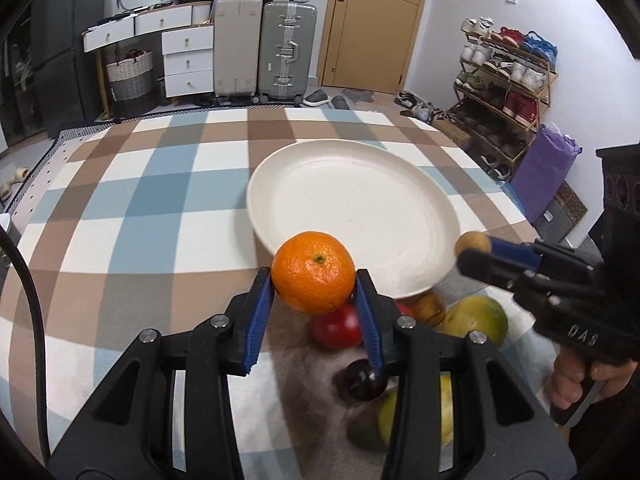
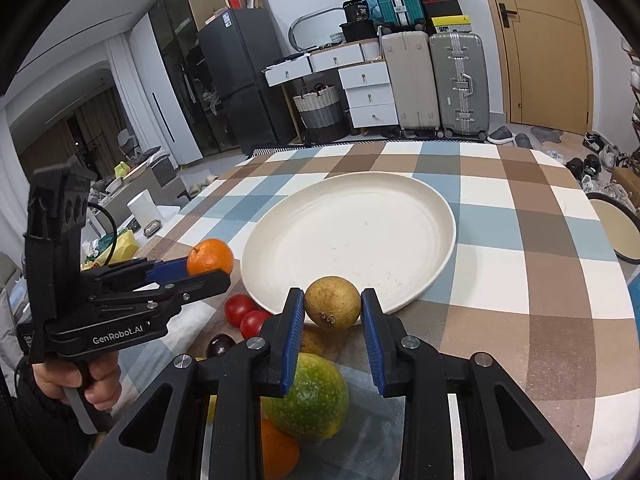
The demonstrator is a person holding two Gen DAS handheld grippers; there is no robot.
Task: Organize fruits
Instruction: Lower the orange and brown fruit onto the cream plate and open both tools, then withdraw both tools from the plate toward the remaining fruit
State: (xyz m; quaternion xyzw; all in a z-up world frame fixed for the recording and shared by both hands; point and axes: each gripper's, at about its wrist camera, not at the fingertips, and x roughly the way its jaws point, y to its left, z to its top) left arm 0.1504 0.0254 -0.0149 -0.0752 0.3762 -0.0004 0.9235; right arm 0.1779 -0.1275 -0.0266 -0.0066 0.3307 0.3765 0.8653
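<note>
Pinching an orange (image 1: 313, 272) between blue pads, left hand-held gripper (image 1: 314, 285) raised above the table (image 1: 140, 200), just short of the white plate (image 1: 360, 184) ahead. Right hand-held gripper (image 2: 331, 307) clamped on a brownish round fruit (image 2: 332, 303), also near the plate's rim. Beneath both: red tomatoes (image 2: 246, 314), dark plum (image 2: 220, 345), green-yellow fruit (image 2: 308, 396).

The left gripper (image 1: 314, 280) is clamping an orange (image 1: 313, 272) between its blue fingers (image 1: 262, 312), holding it at the near rim of the white plate (image 1: 340, 192), which is sitting on the checked counter (image 1: 140, 208). Below the orange, red fruit (image 1: 335, 328), a dark plum (image 1: 362, 384) and a green-yellow fruit (image 1: 476, 318) are lying close together. At right, the right gripper (image 1: 474, 250) is pinching a small brownish fruit (image 1: 472, 243) beside the plate's edge.
</note>
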